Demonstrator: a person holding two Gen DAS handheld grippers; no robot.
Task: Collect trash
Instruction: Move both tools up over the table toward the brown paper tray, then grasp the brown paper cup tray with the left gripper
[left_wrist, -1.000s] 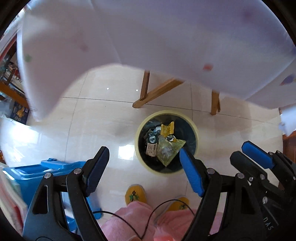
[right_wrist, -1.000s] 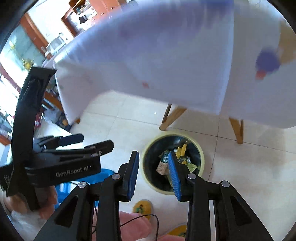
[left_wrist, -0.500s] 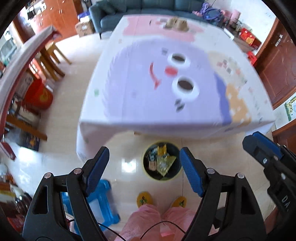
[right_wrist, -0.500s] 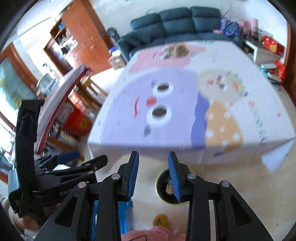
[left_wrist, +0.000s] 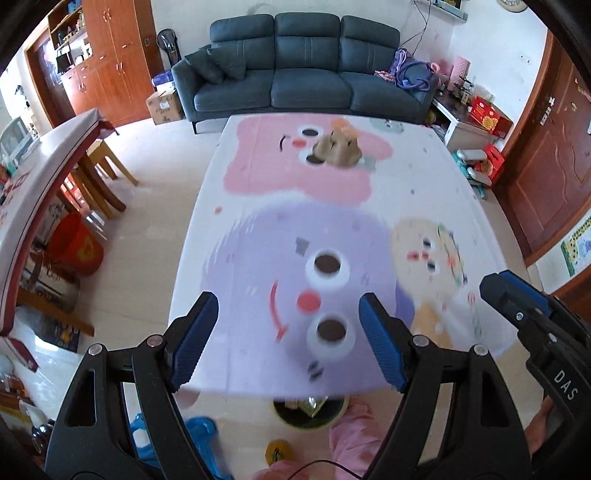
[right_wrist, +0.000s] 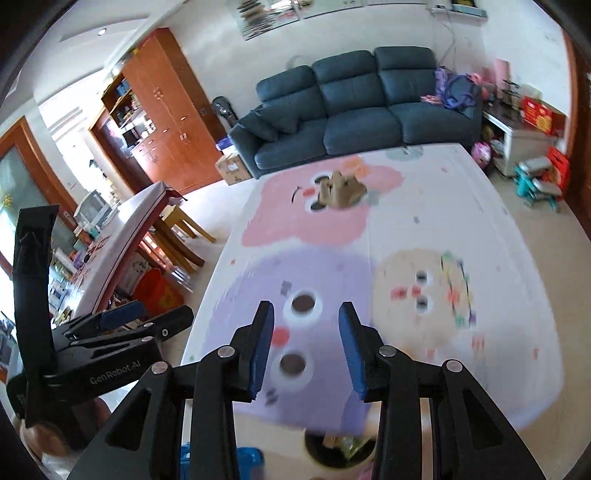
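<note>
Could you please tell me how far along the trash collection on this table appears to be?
Done: the trash bin at the table's near edge already holds wrappers. In hand: nothing; the left hand-held gripper and right hand-held gripper are both open and empty above the tablecloth. Left: a brown crumpled heap at the far end, seemingly the only trash remaining.

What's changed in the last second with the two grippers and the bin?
Both grippers have swung up from the trash bin on the floor to face across the table. The left gripper and right gripper remain open and empty. The bin, a second ago in the middle of both views, now peeks out at the table's near edge. The crumpled brown paper at the far end has come into view.
</note>
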